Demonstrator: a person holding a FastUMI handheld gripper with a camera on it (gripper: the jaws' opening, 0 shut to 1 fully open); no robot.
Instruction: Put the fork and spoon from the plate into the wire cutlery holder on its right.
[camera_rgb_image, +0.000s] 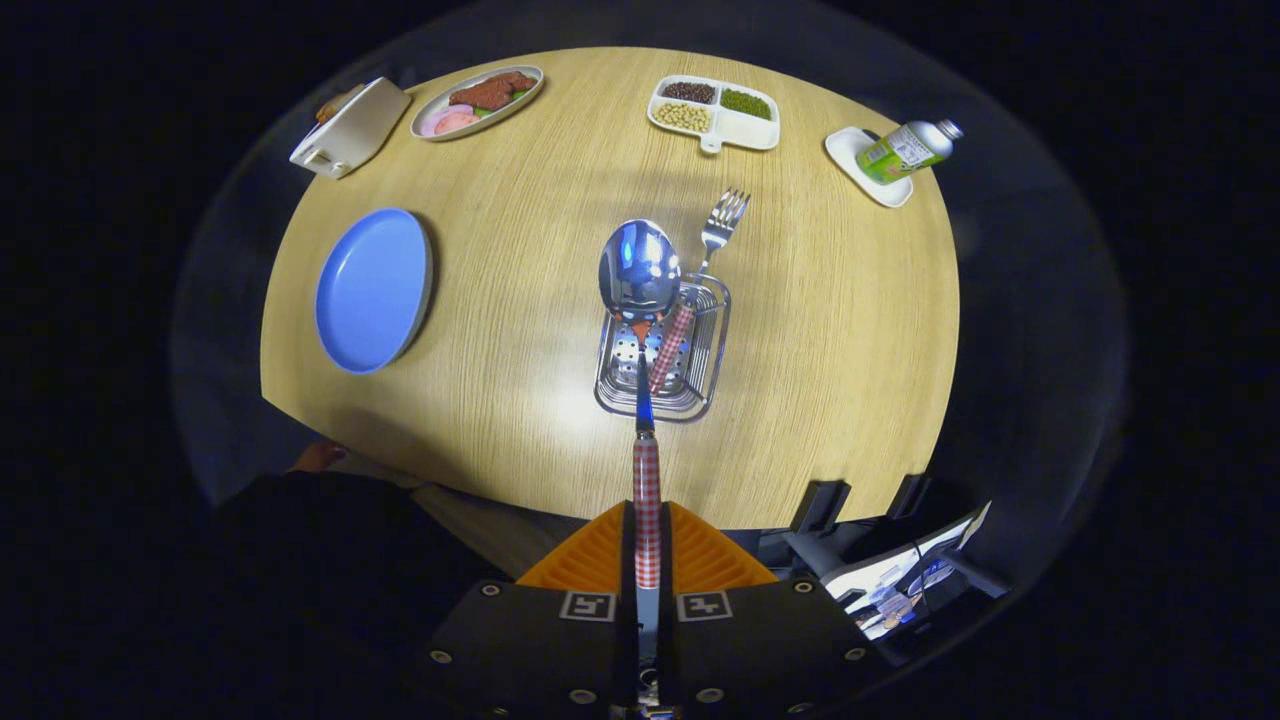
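My gripper (647, 545) is shut on the spoon's red-checked handle (647, 500). The spoon (640, 268) points straight ahead, its shiny bowl hanging over the far rim of the wire cutlery holder (700, 385). The fork (716, 232) stands tilted in the holder, its checked handle down inside and its tines sticking out past the far right corner. The blue plate (372, 290) lies bare on the round wooden table (820, 330), to the left of the holder.
At the table's far side stand a white box (350, 127), an oval dish of meat (478, 100), a divided tray of beans (714, 112) and a small dish with a bottle lying on it (900, 152). A dark sleeve (300, 520) shows at the near left.
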